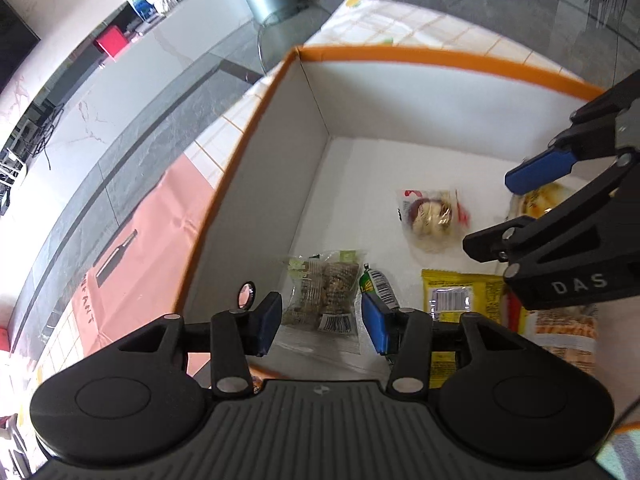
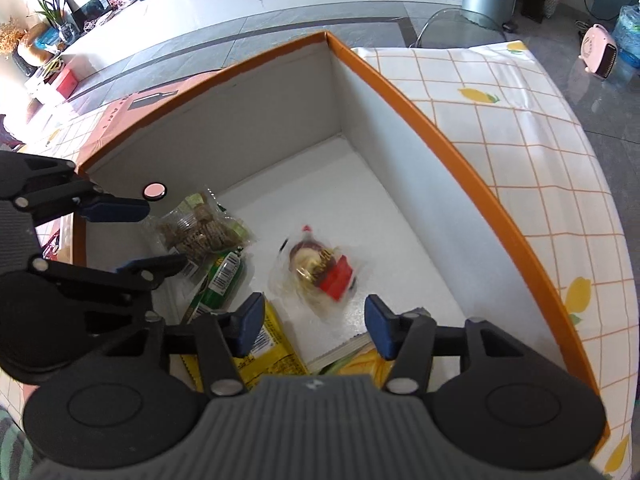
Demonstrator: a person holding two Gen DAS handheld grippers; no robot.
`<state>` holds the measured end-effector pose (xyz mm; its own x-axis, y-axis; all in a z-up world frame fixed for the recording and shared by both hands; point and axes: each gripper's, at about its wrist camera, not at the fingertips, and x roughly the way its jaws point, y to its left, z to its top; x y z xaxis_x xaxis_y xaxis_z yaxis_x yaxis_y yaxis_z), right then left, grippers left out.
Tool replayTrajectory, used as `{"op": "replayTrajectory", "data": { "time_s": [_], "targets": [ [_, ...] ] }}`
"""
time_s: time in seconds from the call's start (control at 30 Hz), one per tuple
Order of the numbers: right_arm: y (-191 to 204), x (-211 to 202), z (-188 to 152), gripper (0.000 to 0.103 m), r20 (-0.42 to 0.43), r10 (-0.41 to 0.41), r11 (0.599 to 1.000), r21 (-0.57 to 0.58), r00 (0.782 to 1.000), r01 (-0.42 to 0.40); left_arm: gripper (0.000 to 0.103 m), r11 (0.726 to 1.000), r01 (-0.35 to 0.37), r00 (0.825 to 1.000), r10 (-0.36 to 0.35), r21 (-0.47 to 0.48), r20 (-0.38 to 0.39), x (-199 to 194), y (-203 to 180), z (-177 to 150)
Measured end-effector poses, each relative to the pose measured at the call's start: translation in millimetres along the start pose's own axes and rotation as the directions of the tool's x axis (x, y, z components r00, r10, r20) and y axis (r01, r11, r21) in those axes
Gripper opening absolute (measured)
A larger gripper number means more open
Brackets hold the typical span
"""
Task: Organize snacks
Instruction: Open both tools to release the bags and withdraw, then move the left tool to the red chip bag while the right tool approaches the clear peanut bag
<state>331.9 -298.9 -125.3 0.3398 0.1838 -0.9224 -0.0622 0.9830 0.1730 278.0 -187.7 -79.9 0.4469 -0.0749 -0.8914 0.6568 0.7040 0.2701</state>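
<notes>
While both tools hang over the orange-rimmed box (image 2: 472, 168), the main hazard looks like crowding: the left gripper (image 1: 320, 326) and right gripper (image 2: 314, 322) work the same near corner, and a reach by either could knock the other or drag a neighbouring packet along. Snacks lie loose on the white floor of the box, bunched toward the near side: a clear pack of brown biscuits (image 1: 324, 292), a green wrapper (image 2: 222, 280) touching it, a yellow packet (image 2: 264, 344) just beside that, and a clear pouch with a red label (image 2: 320, 274) lying apart nearer the middle. Thin crinkly film probably slips or folds under a pinch, so a shallow grab could lift only a corner. Overlap of green on yellow may also bring two items up together. Left jaws: spread wide, empty, hovering above the biscuit pack; contact cannot be told. Right jaws: likewise spread wide, nothing between them, poised above bare floor between yellow packet and red-labelled pouch, seemingly touching neither.
</notes>
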Motion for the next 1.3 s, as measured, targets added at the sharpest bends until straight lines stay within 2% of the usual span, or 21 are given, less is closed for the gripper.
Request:
{"op": "replayTrajectory", "data": {
  "time_s": [0.17, 0.33, 0.47, 0.57, 0.67, 0.83, 1.0, 1.1, 1.2, 1.3],
  "targets": [
    [9, -26, -11, 0.053, 0.039, -0.008, 1.0, 0.006, 0.999, 0.008, 0.055, 0.996, 0.013, 0.996, -0.005, -0.088, 0.093, -45, 7, -16],
    [27, -54, -25, 0.053, 0.103, 0.022, 1.0, 0.004, 0.994, -0.022, 0.055, 0.978, 0.02, 0.989, 0.011, -0.206, 0.15, -84, 17, -40],
    [47, -80, -40, 0.051, 0.153, 0.055, 0.998, -0.008, 0.987, -0.055, 0.055, 0.965, 0.016, 0.98, 0.036, -0.26, 0.194, -114, 26, -70],
    [63, -98, -58, 0.051, 0.204, 0.085, 0.996, -0.008, 0.975, -0.085, 0.055, 0.946, 0.012, 0.973, 0.064, -0.325, 0.221, -135, 36, -98],
    [80, -110, -75, 0.051, 0.253, 0.104, 0.995, -0.013, 0.962, -0.104, 0.055, 0.914, 0.002, 0.967, 0.101, -0.406, 0.232, -150, 50, -129],
    [111, -118, -104, 0.051, 0.327, 0.144, 0.988, -0.003, 0.934, -0.152, 0.055, 0.847, 0.017, 0.965, 0.125, -0.532, 0.23, -167, 71, -176],
    [145, -110, -132, 0.051, 0.358, 0.185, 0.979, 0.013, 0.915, -0.203, 0.055, 0.74, 0.022, 0.966, 0.157, -0.673, 0.204, -172, 91, -224],
    [166, -95, -146, 0.051, 0.354, 0.192, 0.977, 0.018, 0.915, -0.212, 0.055, 0.682, 0.045, 0.966, 0.156, -0.73, 0.205, -166, 99, -247],
    [183, -80, -153, 0.051, 0.341, 0.175, 0.982, 0.007, 0.924, -0.188, 0.054, 0.655, 0.067, 0.968, 0.14, -0.753, 0.208, -160, 104, -264],
    [192, -66, -155, 0.051, 0.332, 0.163, 0.983, 0.023, 0.929, -0.181, 0.054, 0.644, 0.094, 0.968, 0.119, -0.76, 0.22, -149, 105, -272]
  ]
}}
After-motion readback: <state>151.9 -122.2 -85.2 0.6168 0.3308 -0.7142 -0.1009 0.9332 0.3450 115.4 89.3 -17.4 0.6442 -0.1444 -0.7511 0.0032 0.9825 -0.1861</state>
